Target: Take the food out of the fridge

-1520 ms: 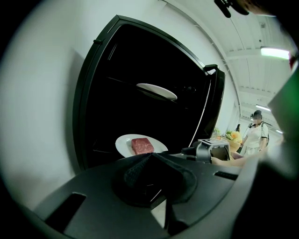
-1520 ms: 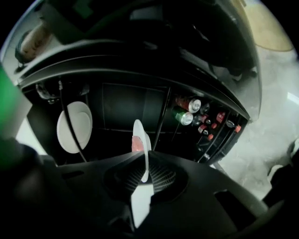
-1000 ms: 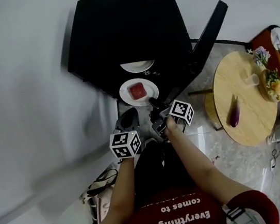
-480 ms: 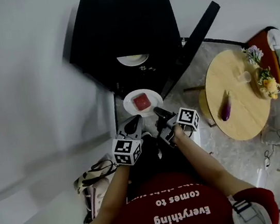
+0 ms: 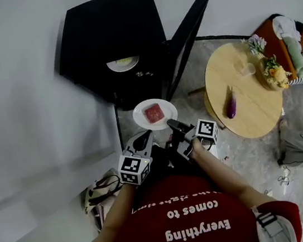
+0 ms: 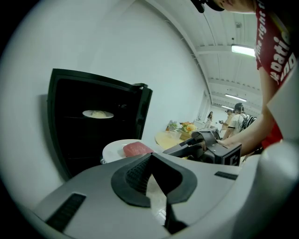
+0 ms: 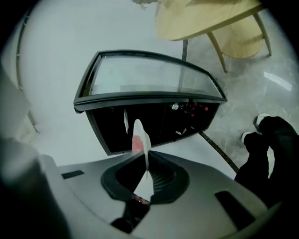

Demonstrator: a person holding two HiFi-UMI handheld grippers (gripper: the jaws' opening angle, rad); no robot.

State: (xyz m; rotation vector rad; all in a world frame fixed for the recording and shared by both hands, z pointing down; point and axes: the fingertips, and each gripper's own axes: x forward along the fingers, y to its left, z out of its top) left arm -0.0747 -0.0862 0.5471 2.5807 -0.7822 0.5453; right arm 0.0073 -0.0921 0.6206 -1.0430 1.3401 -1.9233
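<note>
A white plate with a red slab of meat hangs in the air just in front of the open black fridge. My left gripper is shut on the plate's near-left rim and my right gripper is shut on its near-right rim. In the left gripper view the plate and meat lie beyond the closed jaws. In the right gripper view the plate shows edge-on between the pads. A second plate with pale food stays on a shelf inside the fridge.
The fridge door stands open to the right of the plate. A round wooden table at the right carries an eggplant, a cup and flowers. A bag lies on the floor at the left.
Both grippers have drawn the plate with the meat out of the fridge opening and toward the person, a little higher. The grip on the rim is unchanged.
</note>
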